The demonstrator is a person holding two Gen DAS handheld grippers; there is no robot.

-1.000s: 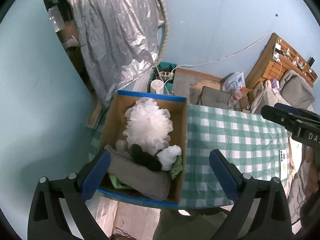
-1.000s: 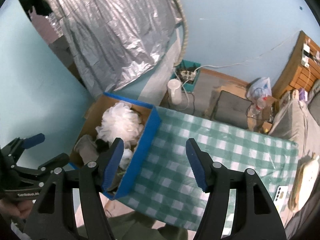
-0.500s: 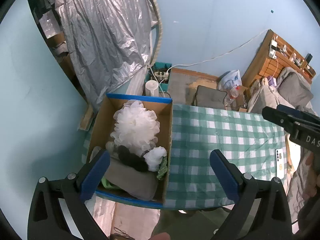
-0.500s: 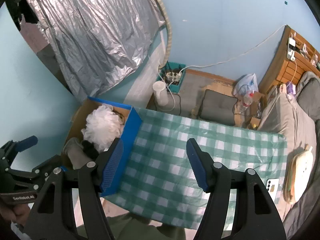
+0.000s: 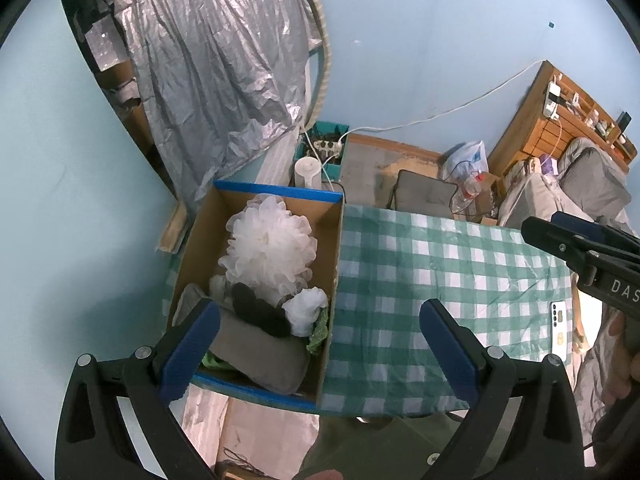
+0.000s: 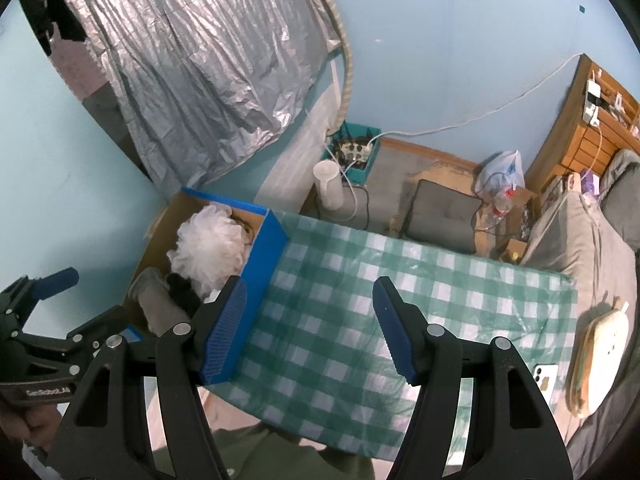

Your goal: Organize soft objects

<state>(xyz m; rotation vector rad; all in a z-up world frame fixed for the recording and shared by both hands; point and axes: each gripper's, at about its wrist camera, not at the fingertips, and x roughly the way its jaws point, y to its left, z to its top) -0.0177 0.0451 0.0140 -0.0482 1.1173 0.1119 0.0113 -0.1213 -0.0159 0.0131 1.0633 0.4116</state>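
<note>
A cardboard box with blue edges (image 5: 276,194) (image 6: 262,256) stands at the left end of a green checked tablecloth (image 5: 440,292) (image 6: 344,320). Inside lie a big white mesh puff (image 5: 268,246) (image 6: 212,250), a small white puff (image 5: 306,310), a black soft piece (image 5: 260,314), a grey roll (image 5: 260,354) (image 6: 156,300) and a green cloth (image 5: 318,332). My left gripper (image 5: 316,350) hangs open high above the box's near right corner, nothing between its fingers. My right gripper (image 6: 310,328) is open too, above the cloth beside the box.
A phone (image 5: 559,330) (image 6: 544,376) lies at the cloth's right end by a bed (image 6: 600,248). Beyond the table are a white canister (image 6: 330,186), a teal crate with a power strip (image 6: 354,152), a grey cushion (image 6: 444,212) and a silver sheet (image 6: 208,72).
Both views have drawn back across the room: box and table look smaller and more floor shows beyond them. Both grippers stay open and empty.
</note>
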